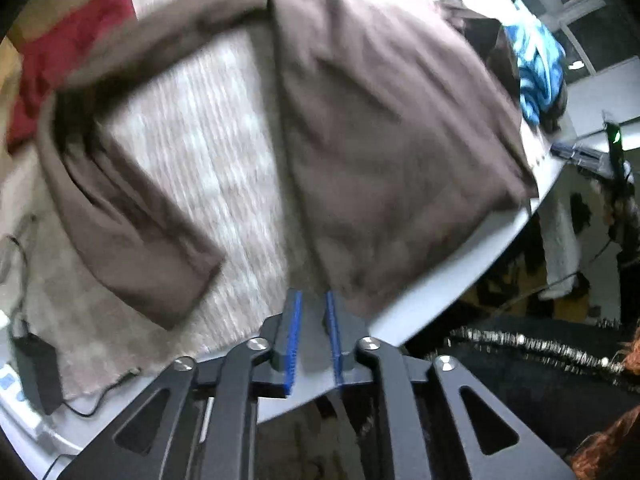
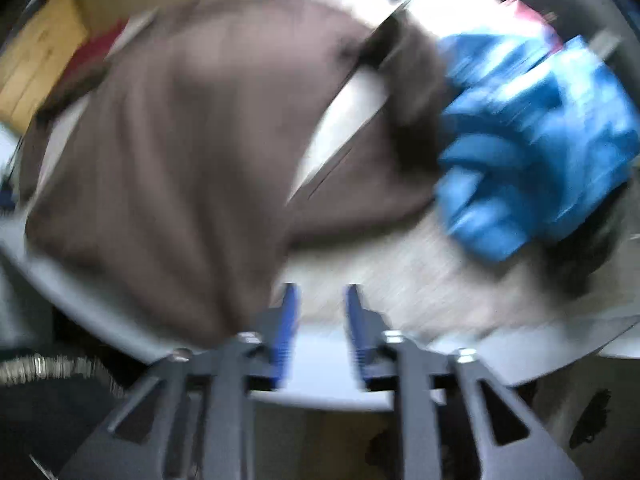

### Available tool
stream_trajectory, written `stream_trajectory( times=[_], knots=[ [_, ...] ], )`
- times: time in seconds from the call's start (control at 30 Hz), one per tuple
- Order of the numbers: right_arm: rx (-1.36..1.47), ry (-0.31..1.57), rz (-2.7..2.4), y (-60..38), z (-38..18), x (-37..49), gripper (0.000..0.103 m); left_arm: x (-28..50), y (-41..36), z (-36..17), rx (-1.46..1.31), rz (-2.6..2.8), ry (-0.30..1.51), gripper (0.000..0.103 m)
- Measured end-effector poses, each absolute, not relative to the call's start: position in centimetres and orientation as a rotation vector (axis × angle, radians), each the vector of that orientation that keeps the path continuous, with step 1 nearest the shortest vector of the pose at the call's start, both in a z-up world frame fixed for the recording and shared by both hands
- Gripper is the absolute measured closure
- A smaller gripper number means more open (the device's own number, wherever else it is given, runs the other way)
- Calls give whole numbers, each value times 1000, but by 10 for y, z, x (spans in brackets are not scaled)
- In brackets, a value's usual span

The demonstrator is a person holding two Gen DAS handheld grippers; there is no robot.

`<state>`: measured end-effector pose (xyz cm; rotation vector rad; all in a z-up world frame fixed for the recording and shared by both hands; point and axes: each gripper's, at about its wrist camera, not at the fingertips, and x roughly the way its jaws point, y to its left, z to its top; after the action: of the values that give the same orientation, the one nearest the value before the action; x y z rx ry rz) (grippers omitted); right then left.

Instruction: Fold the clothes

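A brown long-sleeved garment [image 1: 380,128] lies spread on a round table, one sleeve [image 1: 132,232] angled toward the near left. My left gripper [image 1: 313,300] sits at the table's near edge, just short of the garment's hem. Its blue pads [image 1: 295,332] stand slightly apart, with only table showing between them. The right wrist view is blurred. There the same brown garment [image 2: 180,152] fills the left and middle. My right gripper [image 2: 320,296] is open over the table edge, right of the garment's lower corner, holding nothing.
A beige knit cloth [image 1: 208,152] covers the grey table [image 1: 440,292] under the garment. A blue patterned cloth [image 2: 532,140] is heaped at the right, a red cloth [image 1: 60,56] at the far left. A black adapter with its cable [image 1: 36,376] lies near the left edge.
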<state>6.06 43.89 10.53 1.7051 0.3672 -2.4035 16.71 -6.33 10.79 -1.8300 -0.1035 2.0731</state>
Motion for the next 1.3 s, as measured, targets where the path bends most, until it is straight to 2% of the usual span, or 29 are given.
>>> stream_trajectory(
  times=[0.07,0.1,0.17,0.27,0.4,0.47,0.53,0.57,0.63,0.67,0.7,0.73,0.77,0.97,1.07,1.2,1.27,1.3],
  knots=[
    [1562,411,-2552,452,134,26,40,164,-37,126,-1732,2100,-120,75],
    [1527,415,-2562,453,139,5,39,162,-13,133,-1671,2087,-141,73],
    [1461,425,-2580,454,148,-35,38,154,35,134,-1603,2053,-161,70],
    [1502,572,-2508,444,133,-85,38,141,114,128,-1518,1976,-197,69],
    [1556,724,-2345,432,96,-120,38,136,157,116,-1536,1977,-220,68],
    [1516,792,-2307,433,90,-125,38,134,177,110,-1549,1981,-231,60],
    [1476,833,-2264,436,87,-130,38,132,196,104,-1562,1984,-242,56],
    [1457,842,-2240,439,88,-131,39,131,206,100,-1568,1986,-248,56],
    [1436,841,-2190,442,85,-133,59,129,226,94,-1581,1989,-259,57],
    [1427,843,-2167,444,85,-133,80,128,236,91,-1588,1991,-264,61],
    [1417,845,-2145,446,85,-134,85,127,246,88,-1594,1993,-270,62],
    [1401,837,-2137,449,87,-135,87,126,255,85,-1600,1994,-276,77],
    [1386,817,-2133,453,91,-136,91,125,265,82,-1607,1996,-281,103],
    [1212,831,-2239,493,160,-144,93,119,318,64,-1648,1994,-320,102],
    [1222,935,-2285,502,155,-158,92,117,321,58,-1675,1954,-358,101],
    [1329,1173,-2117,482,109,-158,78,118,311,57,-1705,1926,-487,101],
    [1282,1197,-2083,480,115,-145,74,126,290,75,-1657,1981,-539,88],
    [1269,1167,-2084,481,126,-140,70,132,272,88,-1639,2025,-562,85]
  ],
)
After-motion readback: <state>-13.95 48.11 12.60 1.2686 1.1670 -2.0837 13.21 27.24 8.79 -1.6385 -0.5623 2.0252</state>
